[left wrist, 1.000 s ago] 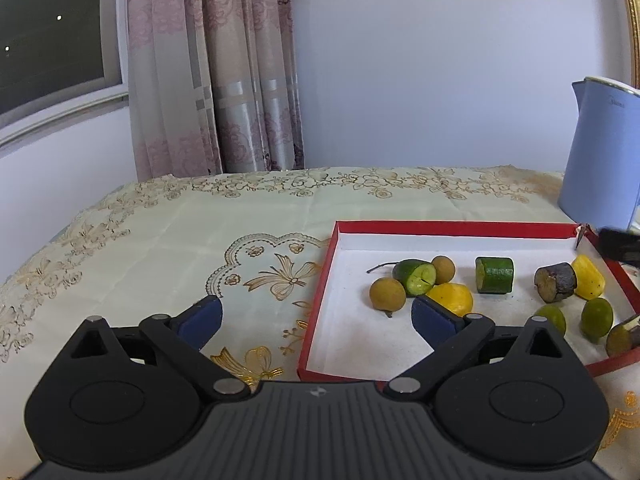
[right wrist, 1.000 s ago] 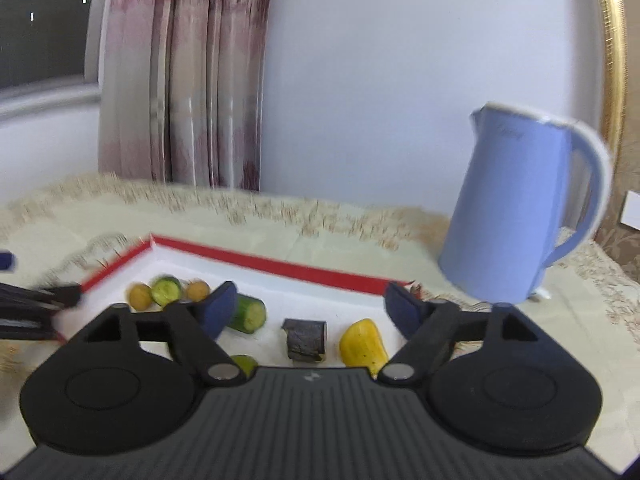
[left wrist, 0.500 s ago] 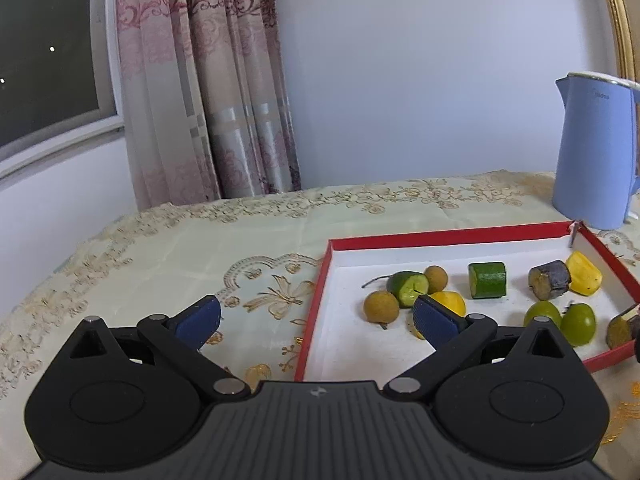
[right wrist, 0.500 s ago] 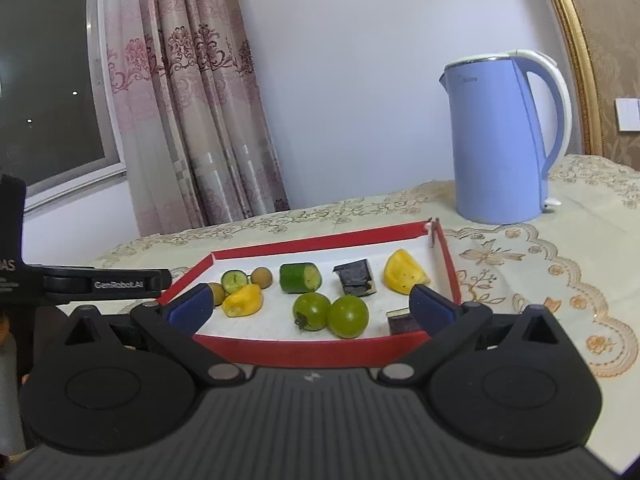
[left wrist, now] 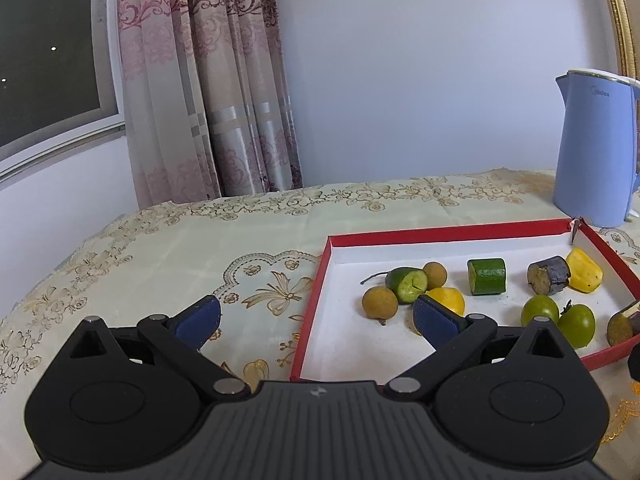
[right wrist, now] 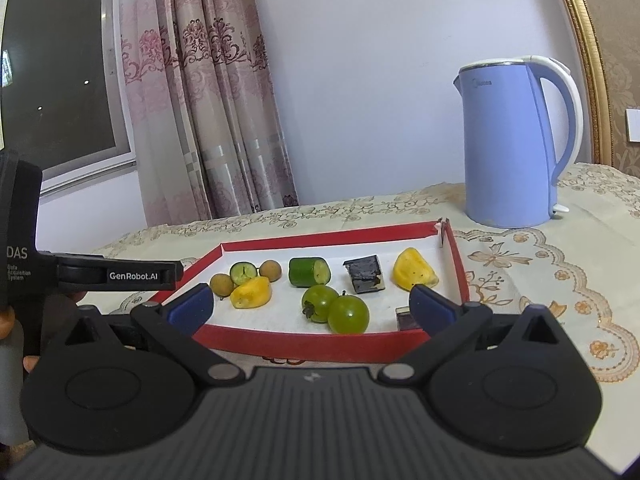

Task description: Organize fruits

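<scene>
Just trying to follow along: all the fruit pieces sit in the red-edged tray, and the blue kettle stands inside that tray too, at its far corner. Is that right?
Not quite. The blue kettle stands outside the red-edged tray, on the tablecloth just beyond its far corner; the right wrist view shows this. The fruit pieces, such as the two green round fruits, do sit in the tray.

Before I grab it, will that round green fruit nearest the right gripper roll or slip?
Probably both. The round green fruit looks smooth and glossy, so it may slip. Being nearly spherical on the flat tray, it could roll and nudge the stemmed green fruit touching it.
</scene>
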The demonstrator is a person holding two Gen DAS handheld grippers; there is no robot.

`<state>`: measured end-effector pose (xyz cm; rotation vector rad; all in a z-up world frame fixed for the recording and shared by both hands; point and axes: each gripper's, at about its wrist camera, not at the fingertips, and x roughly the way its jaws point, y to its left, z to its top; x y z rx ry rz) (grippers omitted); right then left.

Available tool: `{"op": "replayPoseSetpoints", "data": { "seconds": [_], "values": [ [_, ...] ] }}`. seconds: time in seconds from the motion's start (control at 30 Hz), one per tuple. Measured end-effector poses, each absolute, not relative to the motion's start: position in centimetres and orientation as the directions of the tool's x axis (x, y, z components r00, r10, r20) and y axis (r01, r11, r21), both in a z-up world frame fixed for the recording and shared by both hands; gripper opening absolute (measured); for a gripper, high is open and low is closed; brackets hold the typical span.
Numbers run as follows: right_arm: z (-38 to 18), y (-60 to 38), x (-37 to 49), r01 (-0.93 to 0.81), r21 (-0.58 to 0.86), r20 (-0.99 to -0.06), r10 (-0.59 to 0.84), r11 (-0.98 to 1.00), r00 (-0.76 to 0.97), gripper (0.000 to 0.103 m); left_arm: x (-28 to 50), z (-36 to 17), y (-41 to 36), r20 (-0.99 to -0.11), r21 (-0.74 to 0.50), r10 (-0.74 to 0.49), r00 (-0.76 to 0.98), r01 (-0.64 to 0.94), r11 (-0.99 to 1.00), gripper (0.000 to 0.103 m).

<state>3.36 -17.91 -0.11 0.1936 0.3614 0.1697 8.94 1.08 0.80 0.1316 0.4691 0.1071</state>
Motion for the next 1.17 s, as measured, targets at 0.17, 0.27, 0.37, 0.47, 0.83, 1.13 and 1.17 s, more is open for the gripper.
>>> {"op": "replayPoseSetpoints", "data": {
  "seconds": [0.17, 0.27, 0.37, 0.47, 0.83, 1.13, 1.17],
  "values": [
    [-0.1, -17.9, 3.4, -0.126, 0.217, -0.337, 0.195, 0.968, 0.921, 0.103, 9.1, 0.8, 1.3, -0.463, 0.128, 0.109, 0.879, -0.055, 0.990, 0.103],
    [-0.2, -17.8, 3.4, -0.122, 0.211, -0.344, 0.191, 0.970, 0.920, 0.103, 9.2, 0.7, 1.6, -0.482, 0.101, 0.082, 0.872, -0.038, 0.994, 0.103],
    [-0.2, -17.8, 3.5, -0.125, 0.207, -0.347, 0.193, 0.970, 0.918, 0.103, 9.3, 0.7, 1.6, -0.487, 0.094, 0.080, 0.870, -0.039, 0.995, 0.103],
    [-0.3, -17.7, 3.5, -0.127, 0.205, -0.350, 0.194, 0.971, 0.917, 0.103, 9.3, 0.7, 1.6, -0.490, 0.093, 0.080, 0.868, -0.039, 0.995, 0.103],
    [1.2, -18.9, 1.2, -0.121, 0.109, -0.405, 0.155, 0.987, 0.901, 0.103, 9.4, 0.5, 1.5, -0.509, 0.096, 0.072, 0.858, -0.027, 0.995, 0.103],
    [-2.0, -18.3, 0.0, -0.119, 0.013, -0.579, 0.104, 0.993, 0.809, 0.103, 9.2, 0.5, 1.3, -0.504, 0.103, 0.066, 0.861, -0.016, 0.995, 0.103],
    [-2.0, -18.1, 0.0, -0.114, 0.000, -0.583, 0.093, 0.993, 0.807, 0.103, 9.3, 0.5, 1.3, -0.507, 0.103, 0.064, 0.859, -0.014, 0.995, 0.103]
  ]
}}
